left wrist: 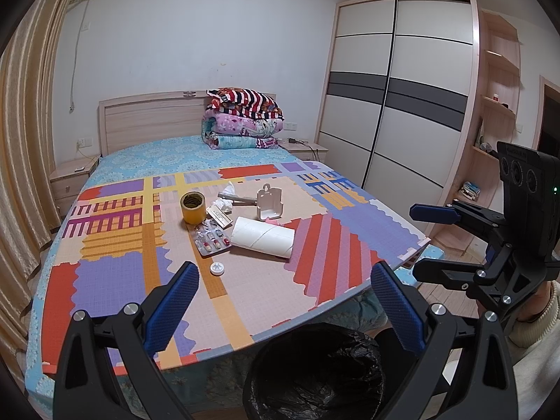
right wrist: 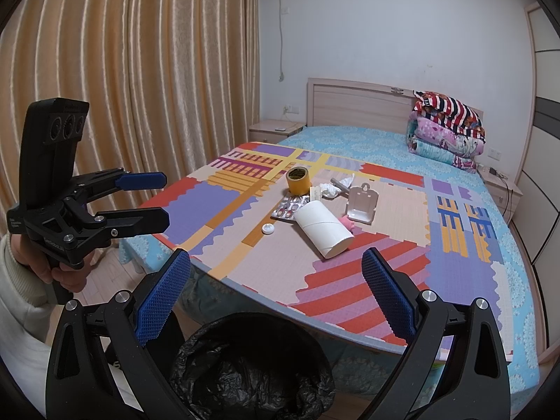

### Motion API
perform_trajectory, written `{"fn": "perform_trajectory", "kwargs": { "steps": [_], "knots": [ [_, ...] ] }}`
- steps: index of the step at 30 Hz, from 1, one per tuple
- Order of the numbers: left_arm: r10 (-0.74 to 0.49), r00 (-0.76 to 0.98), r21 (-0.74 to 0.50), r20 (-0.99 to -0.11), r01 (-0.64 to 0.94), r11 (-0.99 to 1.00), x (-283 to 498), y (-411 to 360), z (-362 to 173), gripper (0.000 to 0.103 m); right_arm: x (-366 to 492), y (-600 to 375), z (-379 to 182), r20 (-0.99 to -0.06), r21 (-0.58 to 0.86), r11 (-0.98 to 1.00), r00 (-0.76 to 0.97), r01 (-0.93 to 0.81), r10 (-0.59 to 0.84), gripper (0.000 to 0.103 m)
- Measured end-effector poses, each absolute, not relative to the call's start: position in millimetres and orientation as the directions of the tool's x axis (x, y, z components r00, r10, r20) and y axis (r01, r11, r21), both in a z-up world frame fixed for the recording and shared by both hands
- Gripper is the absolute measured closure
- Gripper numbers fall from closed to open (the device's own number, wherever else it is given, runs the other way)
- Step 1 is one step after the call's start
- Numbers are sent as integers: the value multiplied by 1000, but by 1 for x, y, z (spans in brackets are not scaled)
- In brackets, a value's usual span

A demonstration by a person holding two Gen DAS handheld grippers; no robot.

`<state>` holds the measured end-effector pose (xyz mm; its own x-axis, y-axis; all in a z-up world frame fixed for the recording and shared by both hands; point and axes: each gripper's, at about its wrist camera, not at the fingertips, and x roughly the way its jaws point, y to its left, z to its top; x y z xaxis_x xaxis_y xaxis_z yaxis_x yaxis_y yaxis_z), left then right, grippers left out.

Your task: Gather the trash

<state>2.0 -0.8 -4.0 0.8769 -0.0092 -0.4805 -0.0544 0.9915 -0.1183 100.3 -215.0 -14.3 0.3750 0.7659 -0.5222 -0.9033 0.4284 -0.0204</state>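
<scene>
Both tongs are hanging spread and empty: the left tongs (left wrist: 285, 287) at the bottom of their own view, the right tongs (right wrist: 276, 276) likewise. The trash is sitting mid-frame on the colourful mat (left wrist: 115, 280) covering the bed: a paper roll (left wrist: 262, 237), a blister pack (left wrist: 213, 241), a white cap (left wrist: 217, 268), a yellow tape roll (left wrist: 193, 207) and crumpled tissue (left wrist: 224, 204). The bin with a black liner (left wrist: 315, 378) is waiting at bottom centre. Judging it, the roll looks the easiest start: coming in across its width, closing gently so the cardboard isn't crushing, then carrying it straight back over the bin
</scene>
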Motion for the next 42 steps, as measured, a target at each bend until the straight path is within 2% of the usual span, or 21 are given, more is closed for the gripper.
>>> {"fn": "perform_trajectory", "kwargs": {
  "steps": [11, 22, 29, 35, 39, 42],
  "knots": [
    [20, 860, -107, -510, -87, 990, 16, 9, -11, 8, 103, -202, -15, -528, -36, 421, 375, -906, 762, 4],
    [68, 800, -91, -596, -152, 984, 63, 47, -43, 8, 153, -151, -42, -583, -76, 420, 382, -904, 717, 4],
    [52, 758, -140, -650, -187, 972, 94, 72, -69, 23, 186, -121, -63, -613, -60, 401, 351, -914, 708, 5],
    [41, 729, -146, -683, -191, 971, 117, 80, -88, 29, 207, -100, -81, -646, -81, 401, 355, -912, 676, 5],
    [45, 706, -144, -706, -206, 968, 131, 87, -101, 40, 213, -87, -93, -658, -128, 383, 368, -915, 657, 5],
    [53, 699, -139, -713, -215, 967, 137, 89, -107, 43, 215, -80, -100, -669, -153, 367, 370, -917, 645, 13]
  ]
}}
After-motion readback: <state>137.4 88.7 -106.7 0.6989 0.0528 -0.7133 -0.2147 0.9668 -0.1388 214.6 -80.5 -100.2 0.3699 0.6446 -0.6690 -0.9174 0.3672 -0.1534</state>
